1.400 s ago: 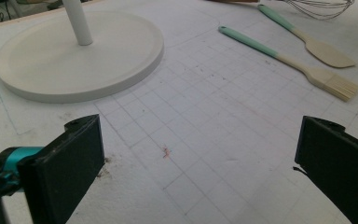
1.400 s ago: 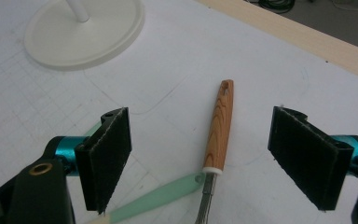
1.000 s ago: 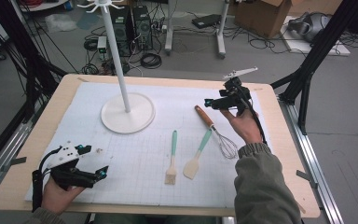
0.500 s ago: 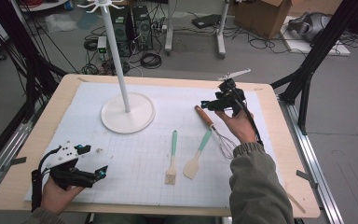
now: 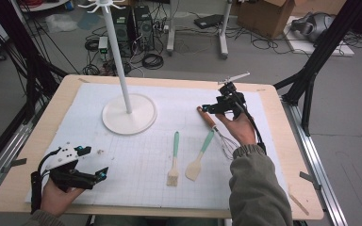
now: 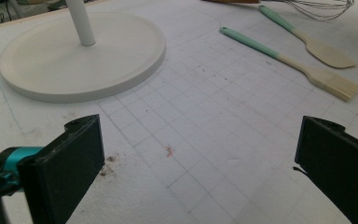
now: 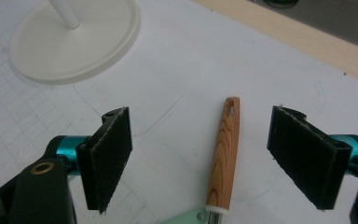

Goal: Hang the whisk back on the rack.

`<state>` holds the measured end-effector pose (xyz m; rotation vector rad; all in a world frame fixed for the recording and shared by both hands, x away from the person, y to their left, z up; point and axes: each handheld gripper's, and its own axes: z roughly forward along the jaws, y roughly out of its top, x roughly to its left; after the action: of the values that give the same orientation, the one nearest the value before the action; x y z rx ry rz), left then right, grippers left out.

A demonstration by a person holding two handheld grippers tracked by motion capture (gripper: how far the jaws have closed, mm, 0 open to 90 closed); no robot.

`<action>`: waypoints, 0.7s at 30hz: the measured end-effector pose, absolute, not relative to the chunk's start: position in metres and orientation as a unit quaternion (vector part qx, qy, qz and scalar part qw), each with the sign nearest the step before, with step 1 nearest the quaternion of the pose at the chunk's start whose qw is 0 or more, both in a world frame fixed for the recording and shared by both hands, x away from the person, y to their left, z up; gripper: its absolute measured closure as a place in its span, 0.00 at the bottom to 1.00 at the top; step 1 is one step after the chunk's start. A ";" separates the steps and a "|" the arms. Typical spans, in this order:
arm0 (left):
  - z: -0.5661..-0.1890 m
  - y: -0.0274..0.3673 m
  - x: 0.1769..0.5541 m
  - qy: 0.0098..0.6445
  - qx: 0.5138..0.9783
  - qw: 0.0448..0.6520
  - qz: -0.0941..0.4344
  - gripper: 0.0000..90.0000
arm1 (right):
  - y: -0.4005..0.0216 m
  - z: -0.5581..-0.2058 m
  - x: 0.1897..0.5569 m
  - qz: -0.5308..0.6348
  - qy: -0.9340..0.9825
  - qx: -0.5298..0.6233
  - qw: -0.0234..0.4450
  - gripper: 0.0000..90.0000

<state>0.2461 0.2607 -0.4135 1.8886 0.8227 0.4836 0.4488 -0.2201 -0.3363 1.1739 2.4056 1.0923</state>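
right claw jaws wide apart | wooden whisk handle between them | white stand base beyond

**Whisk on the mat, handle between wide jaws**

The whisk lies flat on the white gridded mat, at the right side of the table. Its handle is of brown wood with a visible grain, rounded, with a slotted hanging hole at the far end and a pale collar where the wires begin. The wire head is of thin bright metal and points toward the person; the handle points away, toward the far edge. In the right gripper view the handle lies between the two black jaws, apart from both, nearly in line with them.
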 end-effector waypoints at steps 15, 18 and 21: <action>-0.414 0.259 0.247 0.337 0.779 0.491 0.199 0.02 | -0.232 -0.366 0.452 0.353 0.828 0.419 0.118 0.32; -0.414 0.259 0.247 0.336 0.779 0.490 0.200 0.02 | -0.233 -0.369 0.453 0.350 0.829 0.421 0.115 0.33; -0.414 0.259 0.248 0.337 0.779 0.491 0.200 0.02 | -0.232 -0.373 0.454 0.339 0.834 0.421 0.113 0.34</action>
<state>0.2475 0.2589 -0.4142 1.8906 0.8171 0.4848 0.4542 -0.2324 -0.3732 1.2347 2.4470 0.9950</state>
